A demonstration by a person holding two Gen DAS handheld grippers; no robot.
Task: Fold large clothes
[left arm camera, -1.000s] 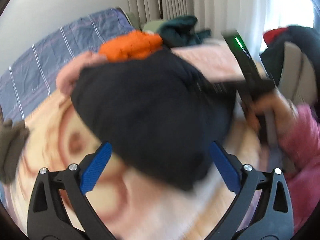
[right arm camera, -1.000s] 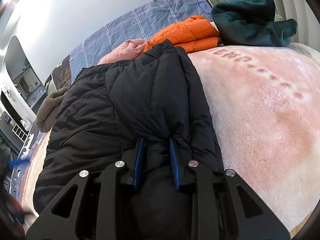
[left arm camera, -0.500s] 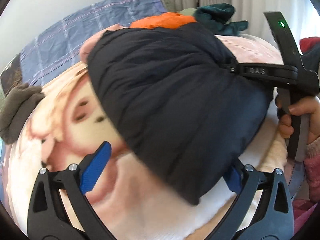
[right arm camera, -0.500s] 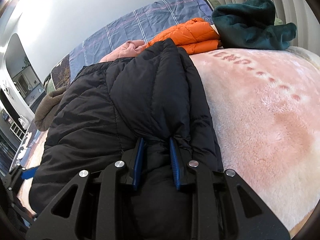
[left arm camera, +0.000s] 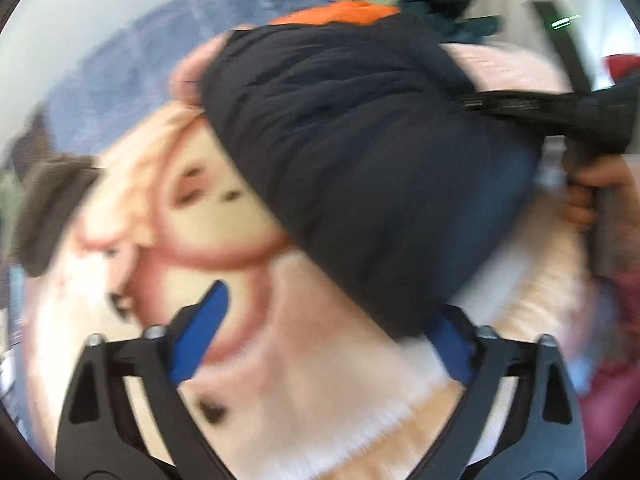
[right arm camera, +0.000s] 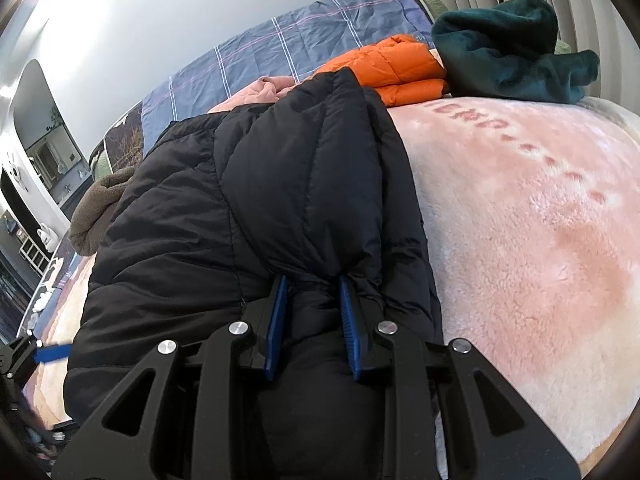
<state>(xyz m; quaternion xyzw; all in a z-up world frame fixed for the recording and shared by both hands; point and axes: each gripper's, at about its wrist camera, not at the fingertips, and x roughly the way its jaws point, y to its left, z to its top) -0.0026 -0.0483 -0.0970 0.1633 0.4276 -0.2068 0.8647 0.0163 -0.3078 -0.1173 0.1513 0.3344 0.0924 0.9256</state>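
Up close in the left wrist view, the picture is smeared with motion blur. The left gripper has its blue pads spread well apart over a fleecy blanket printed with a cartoon face; its jaws have just been closing a little. The lower corner of a black puffer jacket hangs into the gap and covers most of the right pad, while the left pad stands clear of the cloth — the pads do not press on it. The jacket lies bunched across the blanket, running from near the left gripper toward the upper right. There the right gripper, seen from the side, meets the jacket's far edge, with a hand wrapped round its handle. Behind the jacket peek an orange jacket, a pink garment, a teal garment and a blue plaid sheet. A brown garment lies at the left edge.

Next, the right wrist view — sharp. The right gripper is clamped on a pinched fold of the black jacket, its narrow-set pads pressing the cloth from both sides. The jacket stretches away from the jaws up the blanket, its far end touching the folded orange jacket. The teal garment sits just beside the orange one, the pink one lies beyond the black jacket, and the brown one is at its left. The plaid sheet covers the far end of the bed. At the lower left edge a blue pad of the left gripper shows beside the jacket.
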